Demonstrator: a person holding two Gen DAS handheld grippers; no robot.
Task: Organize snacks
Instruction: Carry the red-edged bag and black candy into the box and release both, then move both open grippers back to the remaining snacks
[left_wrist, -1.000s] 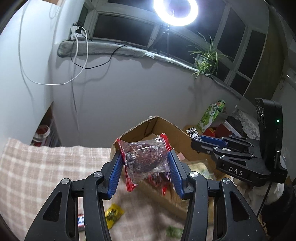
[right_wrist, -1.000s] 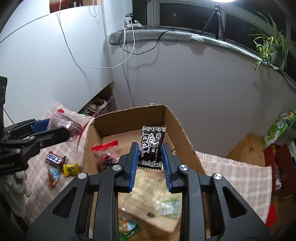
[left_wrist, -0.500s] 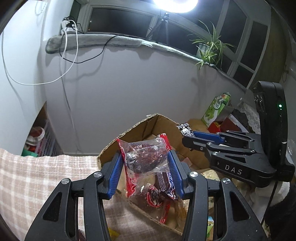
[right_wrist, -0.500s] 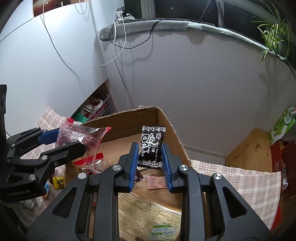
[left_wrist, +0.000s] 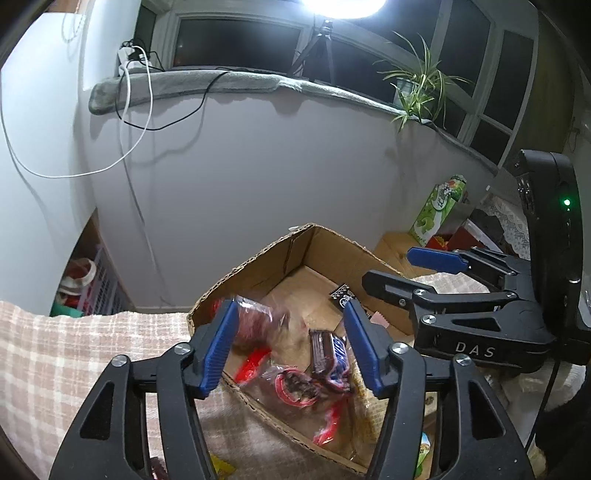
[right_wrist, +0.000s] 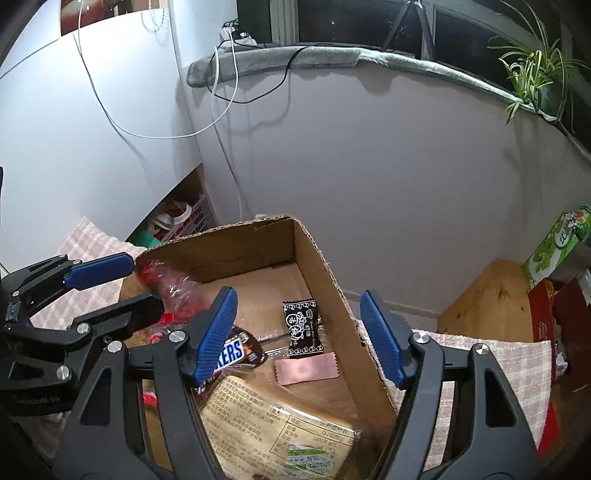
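Note:
An open cardboard box (left_wrist: 258, 258) (right_wrist: 321, 280) sits on a checked cloth. My left gripper (left_wrist: 290, 314) (right_wrist: 144, 282) is open over the box's near left corner. A clear red-edged packet (left_wrist: 258, 321) (right_wrist: 173, 288) shows blurred just off its left finger, loose in the box mouth. My right gripper (right_wrist: 298, 299) (left_wrist: 388, 266) stands open above the box's right side. Below it a black candy packet (right_wrist: 303, 328) (left_wrist: 341, 297) lies on the box floor. Also inside are a Snickers bar (left_wrist: 330, 354) (right_wrist: 231, 352), another clear red packet (left_wrist: 295, 384), a pink wrapper (right_wrist: 306, 369) and a large printed bag (right_wrist: 277, 417).
The checked cloth (left_wrist: 55, 350) (right_wrist: 480, 362) runs out on both sides of the box. A yellow candy (left_wrist: 221, 469) lies on it near the left gripper's base. A wall rises right behind the box. A green carton (left_wrist: 439, 206) (right_wrist: 557, 240) and a wooden block (right_wrist: 487, 302) stand to the right.
Both grippers have opened over the box. The left let go of the clear red-edged packet, which is dropping. The right let go of the black candy packet, which now lies inside.

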